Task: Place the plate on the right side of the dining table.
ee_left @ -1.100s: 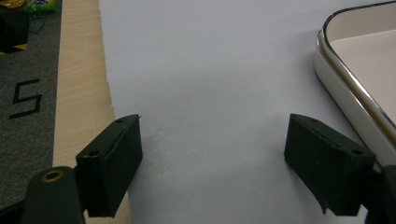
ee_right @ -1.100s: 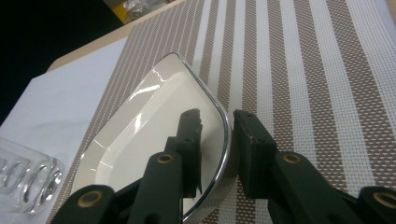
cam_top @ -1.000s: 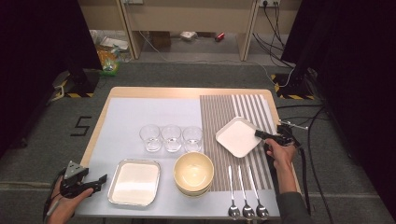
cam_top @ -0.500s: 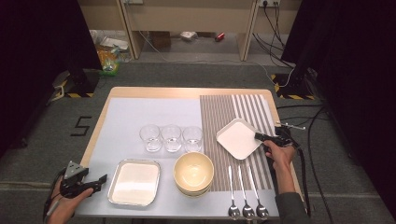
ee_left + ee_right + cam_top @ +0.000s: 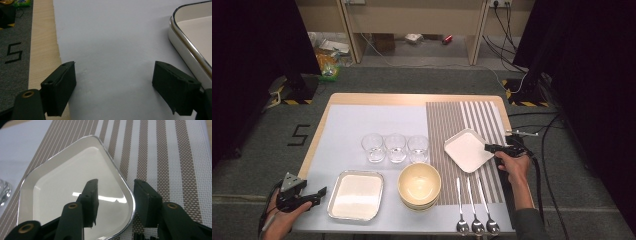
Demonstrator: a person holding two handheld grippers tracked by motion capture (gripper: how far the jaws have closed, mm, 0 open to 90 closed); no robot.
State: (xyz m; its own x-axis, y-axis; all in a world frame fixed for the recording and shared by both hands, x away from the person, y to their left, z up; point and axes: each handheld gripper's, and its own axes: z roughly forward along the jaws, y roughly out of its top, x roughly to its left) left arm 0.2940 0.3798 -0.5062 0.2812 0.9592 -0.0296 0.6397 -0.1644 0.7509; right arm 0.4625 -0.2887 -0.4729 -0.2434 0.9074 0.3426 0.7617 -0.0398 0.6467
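Note:
A small square white plate [image 5: 467, 149] lies cornerwise on the striped mat [image 5: 462, 115] at the table's right. My right gripper [image 5: 489, 148] is at its right corner. In the right gripper view the gripper [image 5: 116, 185] straddles the plate's [image 5: 70, 185] chrome-edged rim, one jaw over the inside and one outside. Its jaws have just been opening, and the pads stand clear of the rim. My left gripper [image 5: 319, 192] rests open at the table's front left, just left of a rectangular white tray [image 5: 357, 195]. Nothing is between its jaws [image 5: 115, 92], and the tray's edge [image 5: 190, 45] is to their right.
Three clear glasses [image 5: 395, 147] stand in a row mid-table. Stacked cream bowls [image 5: 419, 185] sit in front of them. Three spoons [image 5: 474, 210] lie on the mat near the front edge. A glass [image 5: 3, 191] shows at the left edge of the right gripper view.
The right gripper's jaws stand wider apart at the plate's corner than before. The plate, both hands and the left gripper have stayed where they were.

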